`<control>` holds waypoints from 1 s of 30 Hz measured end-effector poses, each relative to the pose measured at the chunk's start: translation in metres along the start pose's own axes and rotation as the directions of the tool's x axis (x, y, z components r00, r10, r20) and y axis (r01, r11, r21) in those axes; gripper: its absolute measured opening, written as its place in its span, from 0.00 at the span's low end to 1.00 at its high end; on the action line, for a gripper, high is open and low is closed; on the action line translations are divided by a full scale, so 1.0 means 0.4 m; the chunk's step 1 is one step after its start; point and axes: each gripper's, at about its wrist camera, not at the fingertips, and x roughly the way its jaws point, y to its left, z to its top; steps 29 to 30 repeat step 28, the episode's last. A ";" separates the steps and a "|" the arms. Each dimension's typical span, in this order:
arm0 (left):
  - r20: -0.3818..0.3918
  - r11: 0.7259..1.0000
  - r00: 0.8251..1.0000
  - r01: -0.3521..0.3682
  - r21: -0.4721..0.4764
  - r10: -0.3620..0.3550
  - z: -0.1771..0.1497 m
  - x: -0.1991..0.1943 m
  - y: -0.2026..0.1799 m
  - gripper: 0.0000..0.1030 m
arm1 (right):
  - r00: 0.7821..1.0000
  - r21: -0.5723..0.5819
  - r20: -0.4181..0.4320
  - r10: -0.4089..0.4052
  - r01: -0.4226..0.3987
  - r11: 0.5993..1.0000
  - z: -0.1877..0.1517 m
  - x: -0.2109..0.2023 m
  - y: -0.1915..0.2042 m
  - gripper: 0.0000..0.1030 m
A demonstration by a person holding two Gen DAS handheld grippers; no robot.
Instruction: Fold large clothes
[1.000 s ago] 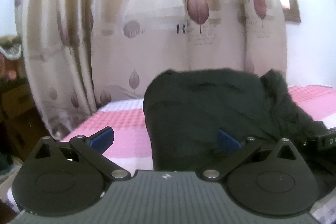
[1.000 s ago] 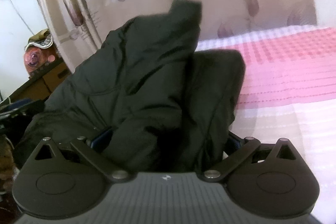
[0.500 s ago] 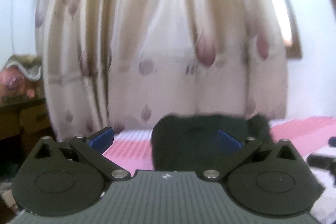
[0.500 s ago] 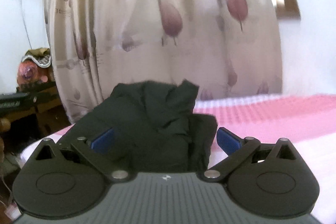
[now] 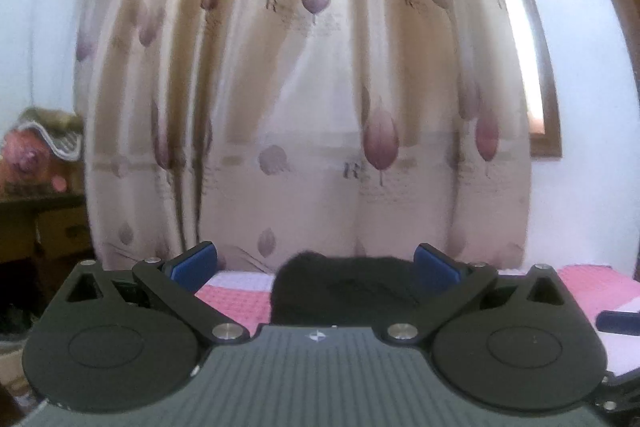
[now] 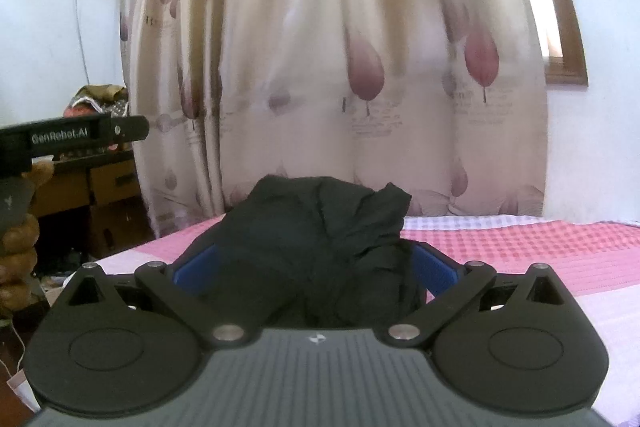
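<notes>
A black padded garment lies bunched on a bed with a pink checked cover. In the left wrist view only its top shows, low between the blue pads. My left gripper is open and empty, raised and pointing at the curtain. My right gripper is open too; the garment sits beyond and between its blue pads, not gripped. The left gripper's black body shows at the left edge of the right wrist view.
A cream curtain with purple leaf prints hangs behind the bed. A wooden cabinet with clutter stands at the left. A wood-framed window is at the right. The bed cover stretches to the right.
Both grippers have lifted and drawn back from the garment, tilting up toward the curtain. The garment now looks smaller and lower in both views and stays on the bed.
</notes>
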 end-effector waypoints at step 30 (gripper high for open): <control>-0.194 0.999 0.981 -0.003 -0.044 -0.006 -0.115 0.085 0.020 1.00 | 0.995 0.023 -0.076 -0.059 0.061 0.998 -0.030 0.015 -0.017 1.00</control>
